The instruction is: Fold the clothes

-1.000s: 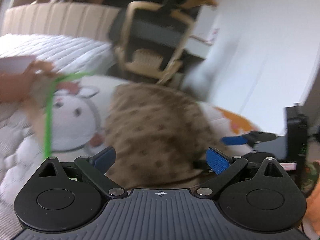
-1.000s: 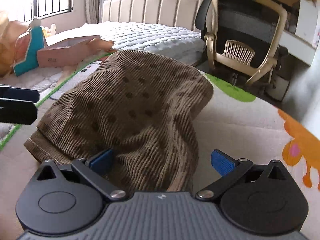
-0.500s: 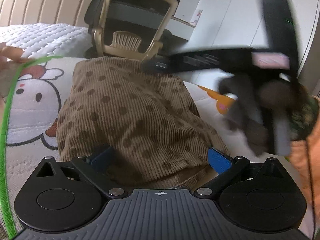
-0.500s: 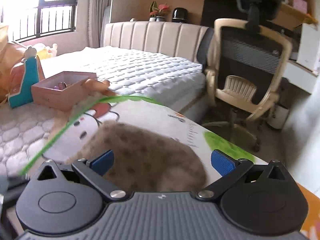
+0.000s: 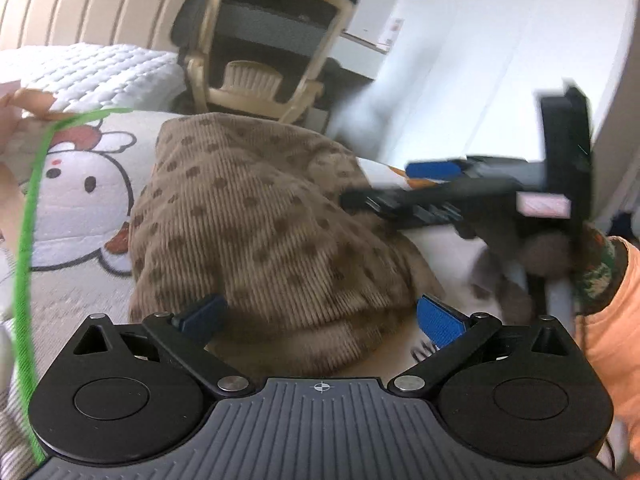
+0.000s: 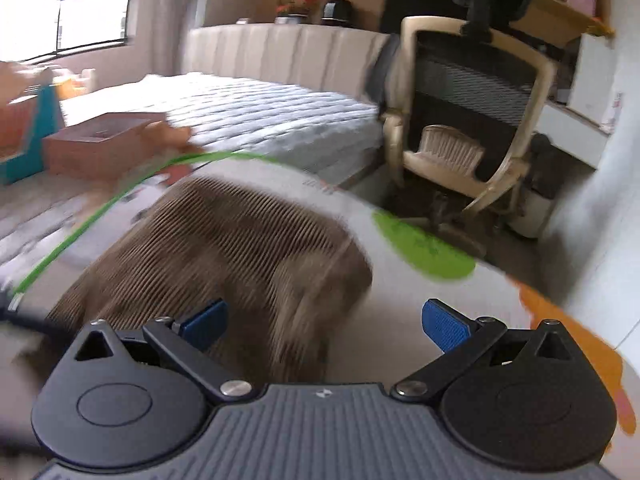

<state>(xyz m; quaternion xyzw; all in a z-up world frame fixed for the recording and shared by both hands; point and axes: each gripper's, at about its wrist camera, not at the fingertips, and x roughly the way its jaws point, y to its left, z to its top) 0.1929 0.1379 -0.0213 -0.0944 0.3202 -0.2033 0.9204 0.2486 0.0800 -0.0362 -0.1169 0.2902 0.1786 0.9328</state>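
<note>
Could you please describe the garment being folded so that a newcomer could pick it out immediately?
Start at the cartoon-printed play mat in front of the beige office chair. On it lies a bunched brown corduroy garment, directly ahead of both grippers' open jaws. It is the only ribbed, dark-dotted fabric there.

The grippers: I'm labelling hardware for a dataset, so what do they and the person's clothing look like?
Each gripper, left gripper and right gripper, has a black ribbed body, two round discs, black linkage arms with silver pivots and blue pads. The sleeve is orange with a patterned green cuff.
</note>
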